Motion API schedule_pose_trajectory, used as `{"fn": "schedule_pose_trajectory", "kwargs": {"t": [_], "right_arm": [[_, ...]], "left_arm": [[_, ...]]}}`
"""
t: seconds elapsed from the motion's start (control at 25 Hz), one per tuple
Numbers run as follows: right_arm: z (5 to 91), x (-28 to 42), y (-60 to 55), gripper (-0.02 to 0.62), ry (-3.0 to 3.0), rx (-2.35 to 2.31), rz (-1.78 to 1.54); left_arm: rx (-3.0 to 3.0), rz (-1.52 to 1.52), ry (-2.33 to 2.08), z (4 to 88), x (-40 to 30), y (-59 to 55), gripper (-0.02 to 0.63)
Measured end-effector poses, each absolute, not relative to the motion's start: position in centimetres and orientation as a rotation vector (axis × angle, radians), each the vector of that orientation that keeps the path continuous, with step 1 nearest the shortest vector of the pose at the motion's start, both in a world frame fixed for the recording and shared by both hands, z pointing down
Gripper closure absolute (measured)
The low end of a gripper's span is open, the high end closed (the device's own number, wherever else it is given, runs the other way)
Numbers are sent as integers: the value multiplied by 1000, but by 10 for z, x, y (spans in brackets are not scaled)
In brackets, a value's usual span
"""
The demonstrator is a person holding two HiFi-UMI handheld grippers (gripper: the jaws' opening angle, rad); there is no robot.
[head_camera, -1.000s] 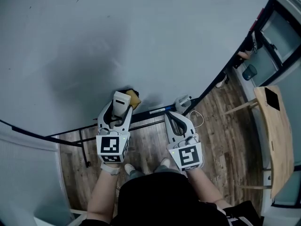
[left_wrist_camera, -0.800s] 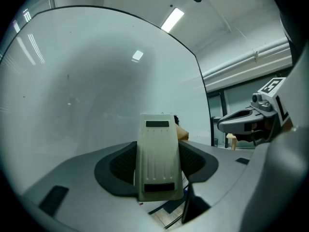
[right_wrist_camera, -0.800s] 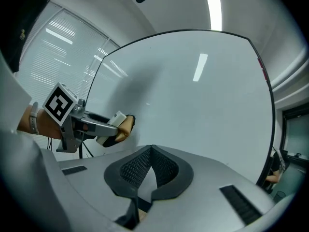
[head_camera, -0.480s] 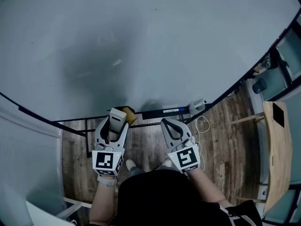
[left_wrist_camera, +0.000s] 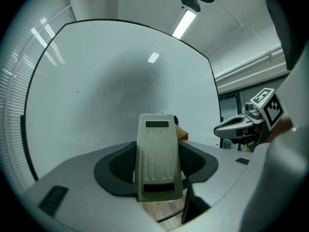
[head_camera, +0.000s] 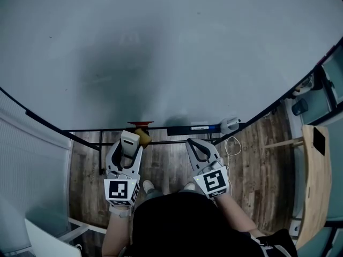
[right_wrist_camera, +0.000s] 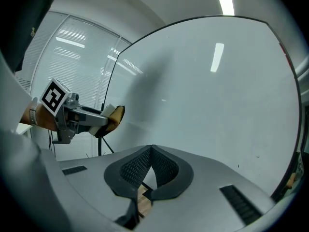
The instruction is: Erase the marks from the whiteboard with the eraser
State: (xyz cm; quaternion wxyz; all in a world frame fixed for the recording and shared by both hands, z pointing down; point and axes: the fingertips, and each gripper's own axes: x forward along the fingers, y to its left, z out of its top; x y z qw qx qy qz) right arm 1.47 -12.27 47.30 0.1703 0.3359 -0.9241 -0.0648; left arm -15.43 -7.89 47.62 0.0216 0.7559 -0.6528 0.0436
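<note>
The whiteboard [head_camera: 171, 52] fills the upper head view, with a faint grey smear left of centre and a few tiny specks. My left gripper [head_camera: 130, 140] is shut on the eraser [head_camera: 134, 137], a beige block with a yellow felt side, held just below the board's bottom edge. In the left gripper view the eraser [left_wrist_camera: 157, 153] stands upright between the pads [left_wrist_camera: 120, 164], with the whiteboard [left_wrist_camera: 111, 81] behind it. My right gripper [head_camera: 195, 143] is shut and empty, level with the left. In the right gripper view, the right gripper [right_wrist_camera: 151, 166] faces the whiteboard [right_wrist_camera: 207, 95], and the eraser [right_wrist_camera: 113, 116] shows at left.
A marker tray [head_camera: 187, 128] runs under the board, with a white object [head_camera: 230, 124] at its right end. A cable [head_camera: 233, 143] hangs over the wooden floor. A wooden table [head_camera: 316, 181] stands at the right, window blinds [head_camera: 32, 165] at the left.
Both grippers have drawn back and down from the board. The eraser, which was at the board's lower edge, now hangs below it, still in the left gripper.
</note>
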Motion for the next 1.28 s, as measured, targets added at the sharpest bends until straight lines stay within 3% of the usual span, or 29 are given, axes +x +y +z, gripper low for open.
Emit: {"fn": "schedule_pose_trajectory", "kwargs": {"t": [1.28], "right_arm": [[491,51,-138,569,-2609,1059,-31]], "left_arm": [[2390,150,-1896,495,-127,-92,347]]}}
